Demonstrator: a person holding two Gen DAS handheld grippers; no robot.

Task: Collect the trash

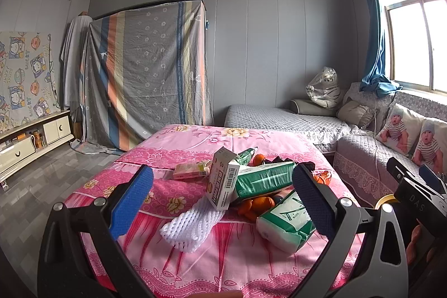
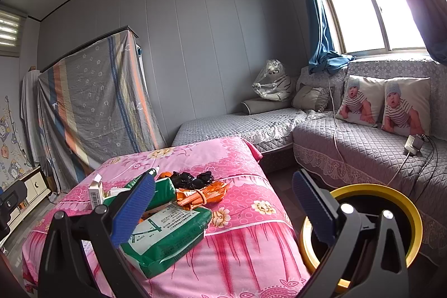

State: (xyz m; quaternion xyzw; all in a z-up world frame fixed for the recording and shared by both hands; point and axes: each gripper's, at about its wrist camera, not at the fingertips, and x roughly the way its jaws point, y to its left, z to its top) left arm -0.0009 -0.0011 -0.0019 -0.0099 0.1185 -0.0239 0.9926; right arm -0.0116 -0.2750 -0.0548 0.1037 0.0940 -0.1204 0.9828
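Note:
Trash lies in a heap on a table under a pink floral cloth [image 1: 195,256]. In the left wrist view I see a white foam net sleeve [image 1: 192,222], an upright white carton with a barcode [image 1: 223,180], two green-and-white tissue packs [image 1: 262,180] [image 1: 287,222], orange peel [image 1: 257,205] and a small pink box [image 1: 190,172]. My left gripper [image 1: 220,203] hovers open above the heap, holding nothing. The right wrist view shows a tissue pack [image 2: 167,233], an orange wrapper [image 2: 204,194] and black plastic [image 2: 192,178]. My right gripper [image 2: 223,208] is open and empty, over the table's right edge. A yellow-rimmed bin [image 2: 410,219] stands right of the table.
A grey quilted corner sofa [image 2: 349,150] with baby-print cushions [image 2: 385,102] runs along the right, and a power strip with cables [image 2: 413,144] rests on it. A sheet-draped wardrobe [image 1: 145,74] and a low white cabinet [image 1: 30,141] stand to the left on grey tiled floor.

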